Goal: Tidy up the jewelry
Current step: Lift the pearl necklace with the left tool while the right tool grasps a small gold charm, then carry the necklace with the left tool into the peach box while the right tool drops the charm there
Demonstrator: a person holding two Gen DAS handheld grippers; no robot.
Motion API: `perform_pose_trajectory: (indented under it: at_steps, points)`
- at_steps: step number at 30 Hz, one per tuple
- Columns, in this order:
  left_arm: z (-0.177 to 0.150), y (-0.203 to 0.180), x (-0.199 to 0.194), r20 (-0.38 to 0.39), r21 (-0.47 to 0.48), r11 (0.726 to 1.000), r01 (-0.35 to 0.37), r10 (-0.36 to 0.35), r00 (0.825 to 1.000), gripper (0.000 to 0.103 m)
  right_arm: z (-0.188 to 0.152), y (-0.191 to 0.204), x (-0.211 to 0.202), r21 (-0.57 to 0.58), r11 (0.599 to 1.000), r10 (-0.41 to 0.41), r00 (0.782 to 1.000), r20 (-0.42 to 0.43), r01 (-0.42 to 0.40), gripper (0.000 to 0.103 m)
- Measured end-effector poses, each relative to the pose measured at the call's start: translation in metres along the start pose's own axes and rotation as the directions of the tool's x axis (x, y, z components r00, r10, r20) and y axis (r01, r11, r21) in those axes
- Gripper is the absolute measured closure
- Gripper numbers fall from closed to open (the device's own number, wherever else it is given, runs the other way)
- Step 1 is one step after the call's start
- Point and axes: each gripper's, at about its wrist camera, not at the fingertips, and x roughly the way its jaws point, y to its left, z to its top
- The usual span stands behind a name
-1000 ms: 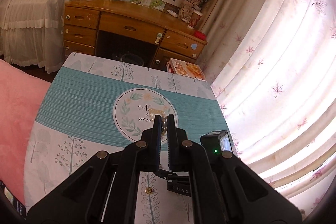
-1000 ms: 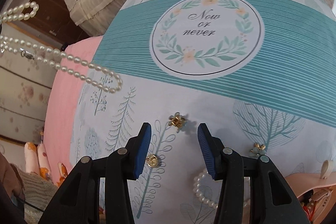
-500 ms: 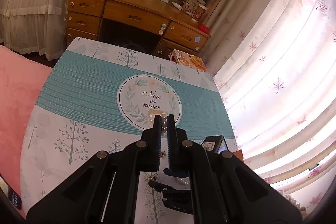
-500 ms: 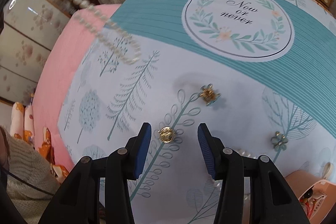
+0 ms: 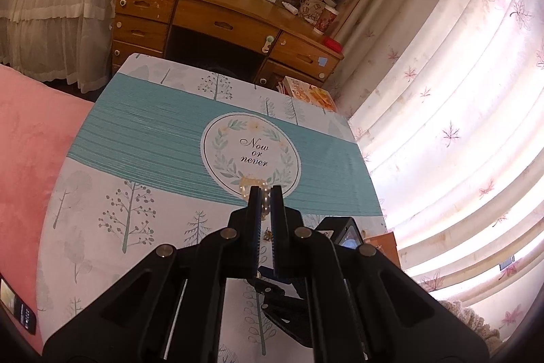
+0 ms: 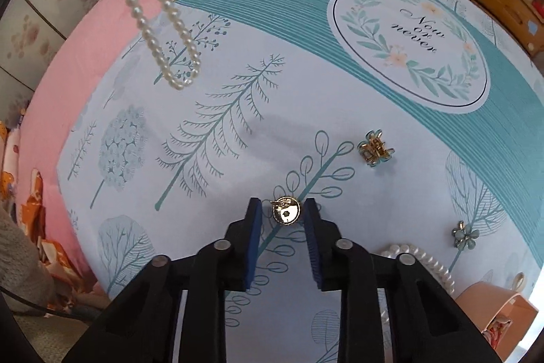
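Note:
My left gripper [image 5: 266, 193] is shut on a pearl necklace [image 5: 253, 185], held high over the table. In the right wrist view the necklace [image 6: 159, 12] hangs in a loop at the upper left. My right gripper [image 6: 281, 210] is open, low over the tablecloth, its jaws either side of a small round gold piece [image 6: 286, 211]. A gold and blue flower clip [image 6: 374, 148] lies to the right, a blue flower earring [image 6: 464, 235] farther right. Another pearl strand [image 6: 420, 257] lies at the lower right.
A pink jewelry box [image 6: 499, 312] stands at the table's lower right corner. A pink cushion [image 5: 23, 142] lies left of the table. A wooden desk [image 5: 221, 12] stands beyond it, and curtains [image 5: 459, 91] hang on the right. A phone [image 5: 17, 305] lies at the left edge.
My left gripper has lifted higher with the necklace. My right gripper has moved forward and down, and the round gold piece now sits between its jaws.

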Motion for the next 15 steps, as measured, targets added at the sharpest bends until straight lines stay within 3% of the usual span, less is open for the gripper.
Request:
perform_pose_trajectory:
  at_steps: [3,7,15]
  points:
    - [-0.003,0.0,-0.003,-0.005,-0.002,1.0,0.003,-0.003,1.0,0.1,-0.001,-0.002,0.0,0.018,1.0,0.001,1.0,0.007,-0.001,0.093]
    - [-0.005,-0.006,-0.012,0.002,0.014,1.0,0.006,-0.006,1.0,0.1,-0.003,-0.01,-0.016,0.054,0.999,-0.004,0.999,0.039,0.002,0.093]
    - [-0.011,-0.036,-0.032,0.031,0.069,0.997,0.032,-0.034,0.999,0.1,-0.026,-0.04,-0.101,0.148,0.989,-0.038,0.98,0.198,0.008,0.093]
